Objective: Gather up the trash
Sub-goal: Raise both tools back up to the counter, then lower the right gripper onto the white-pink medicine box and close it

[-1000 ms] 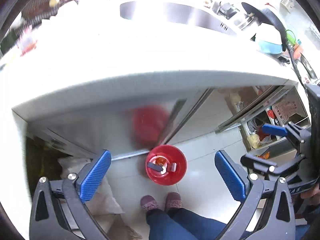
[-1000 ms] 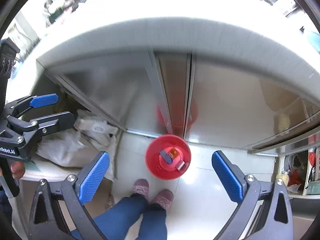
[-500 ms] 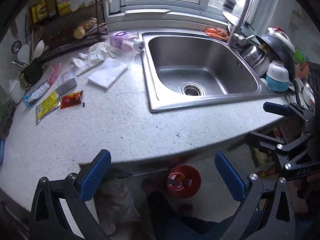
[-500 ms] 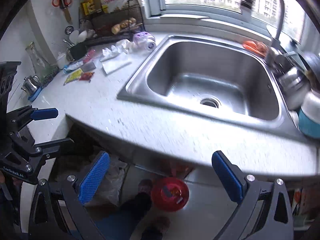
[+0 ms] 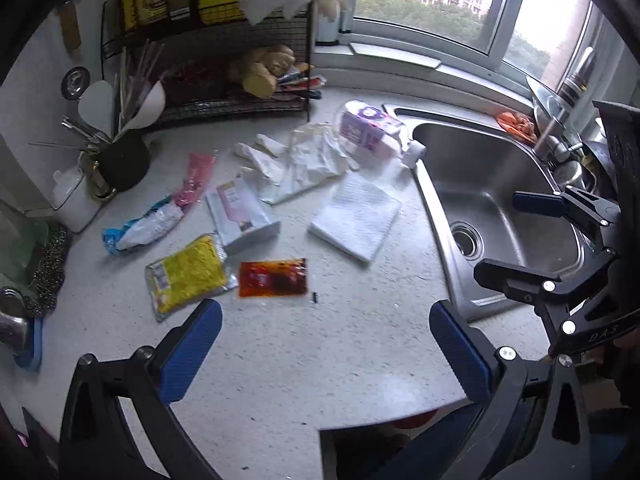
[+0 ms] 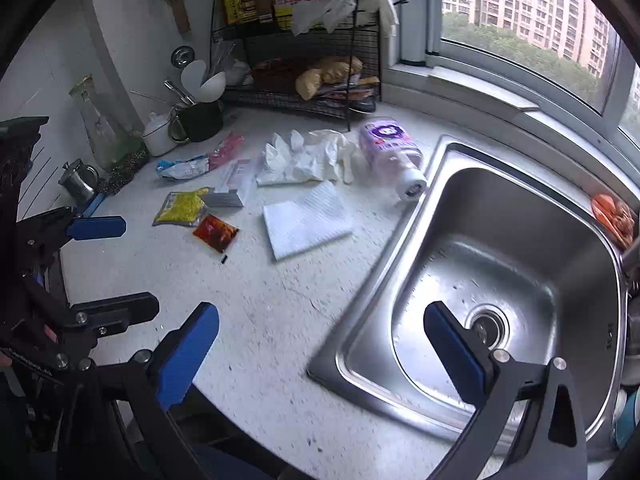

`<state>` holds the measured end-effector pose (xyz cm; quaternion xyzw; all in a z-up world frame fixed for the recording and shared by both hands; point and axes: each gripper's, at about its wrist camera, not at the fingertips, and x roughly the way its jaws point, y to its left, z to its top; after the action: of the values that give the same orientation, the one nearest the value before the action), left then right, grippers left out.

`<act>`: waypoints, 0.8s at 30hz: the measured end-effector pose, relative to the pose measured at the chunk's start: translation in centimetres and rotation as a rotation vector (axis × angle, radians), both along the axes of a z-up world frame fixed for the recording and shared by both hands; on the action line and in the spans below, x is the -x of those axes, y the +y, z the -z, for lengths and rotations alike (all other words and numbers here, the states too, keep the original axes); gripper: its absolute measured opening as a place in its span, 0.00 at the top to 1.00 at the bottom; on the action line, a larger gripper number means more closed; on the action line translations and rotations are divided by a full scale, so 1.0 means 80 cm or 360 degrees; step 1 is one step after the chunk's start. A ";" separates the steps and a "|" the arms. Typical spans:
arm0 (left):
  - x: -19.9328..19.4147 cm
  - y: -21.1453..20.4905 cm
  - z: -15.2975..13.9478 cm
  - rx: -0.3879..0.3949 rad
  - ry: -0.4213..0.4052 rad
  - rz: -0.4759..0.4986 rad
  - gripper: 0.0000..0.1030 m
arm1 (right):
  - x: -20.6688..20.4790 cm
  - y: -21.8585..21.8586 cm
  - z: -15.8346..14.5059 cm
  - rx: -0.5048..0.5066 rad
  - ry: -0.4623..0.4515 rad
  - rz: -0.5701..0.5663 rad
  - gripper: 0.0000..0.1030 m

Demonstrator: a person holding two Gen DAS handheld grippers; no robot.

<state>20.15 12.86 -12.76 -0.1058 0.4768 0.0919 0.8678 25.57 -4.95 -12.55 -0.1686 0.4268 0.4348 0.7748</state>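
The red sauce packet (image 5: 273,278) lies flat just ahead of the left gripper (image 5: 326,346), long side crosswise; both grippers spread, empty; right gripper (image 6: 320,350) is farther.

**Black gripper frames, blue finger pads**

The left gripper (image 5: 326,334) is a black frame with triangular cut-outs and silver screw heads at its joints. Each finger ends in a blue pad (image 5: 191,354) with a fine ribbed texture. The right gripper (image 6: 320,344) has the same build: black arms, silver screws, textured blue pads (image 6: 454,354). Seen from the left wrist, the right gripper's black body carries small pale lettering, partly readable as "DAS".
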 end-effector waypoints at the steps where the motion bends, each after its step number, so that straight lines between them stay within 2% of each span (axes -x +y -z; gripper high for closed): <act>1: -0.001 0.017 0.000 0.0011 0.0000 -0.0034 0.00 | -0.002 0.017 0.001 0.0005 -0.0005 -0.0043 0.01; 4: 0.000 0.060 0.007 0.0051 0.0012 -0.0134 0.00 | -0.004 0.055 0.001 0.0030 -0.0043 -0.0158 0.01; 10: 0.003 0.125 0.029 0.0125 0.0053 -0.0262 0.00 | -0.013 0.137 0.021 0.0100 -0.0004 -0.0372 0.01; 18: 0.005 0.168 0.071 0.0222 0.0134 -0.0337 0.00 | -0.016 0.212 0.052 0.0225 0.0007 -0.0615 0.01; 20: 0.004 0.173 0.079 0.0232 0.0153 -0.0329 0.00 | -0.016 0.228 0.061 0.0257 0.0010 -0.0669 0.05; 22: 0.003 0.176 0.088 0.0248 0.0169 -0.0318 0.00 | -0.017 0.247 0.072 0.0304 0.0031 -0.0736 0.16; 24: 0.001 0.181 0.095 0.0266 0.0182 -0.0313 0.00 | -0.016 0.262 0.083 0.0351 0.0057 -0.0817 0.24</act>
<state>20.08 27.33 -20.38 -0.2185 0.5189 0.1422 0.8141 26.85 15.99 -19.16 -0.3469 0.4284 0.5707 0.6086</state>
